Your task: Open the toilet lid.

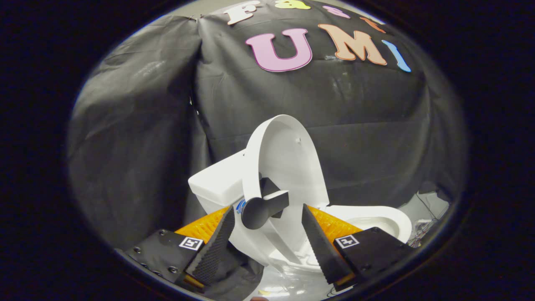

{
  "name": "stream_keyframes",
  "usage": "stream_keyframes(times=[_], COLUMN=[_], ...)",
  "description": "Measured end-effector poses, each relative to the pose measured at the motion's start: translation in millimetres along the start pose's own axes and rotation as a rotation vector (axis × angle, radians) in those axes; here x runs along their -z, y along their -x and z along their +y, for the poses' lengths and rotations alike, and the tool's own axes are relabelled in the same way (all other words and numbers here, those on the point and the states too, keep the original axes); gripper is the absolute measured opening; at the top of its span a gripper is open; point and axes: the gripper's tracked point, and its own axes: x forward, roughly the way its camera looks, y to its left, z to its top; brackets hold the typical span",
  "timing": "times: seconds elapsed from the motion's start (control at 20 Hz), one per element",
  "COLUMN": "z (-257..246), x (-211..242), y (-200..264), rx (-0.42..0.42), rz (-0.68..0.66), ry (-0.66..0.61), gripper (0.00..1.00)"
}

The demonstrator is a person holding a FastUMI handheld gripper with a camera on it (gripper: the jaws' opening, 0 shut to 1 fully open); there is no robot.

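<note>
A white toilet stands against the black cloth, its lid [292, 159] raised upright and leaning toward the tank [217, 182]. A black handle [262, 207] with a round knob sticks out from the lid's near edge. My gripper [267, 210] is open, and the handle sits between its fingertips. The left fingertip is close beside the knob, while a gap separates the right one from the handle's end. Beyond the right finger [317, 238] lies the open bowl [378, 217] with its seat rim showing.
Black cloth walls close in behind and to the left of the toilet. A shiny light floor [292, 284] lies beneath the fingers. Some cables and clutter sit on the floor past the bowl [422, 234].
</note>
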Motion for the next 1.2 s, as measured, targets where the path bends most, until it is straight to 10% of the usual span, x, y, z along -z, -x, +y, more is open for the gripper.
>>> stream_keyframes(times=[1.2], z=[-149.2], x=[22.9], y=[104.8], rx=[-0.026], rz=[-0.054], ry=[0.145], gripper=[0.99])
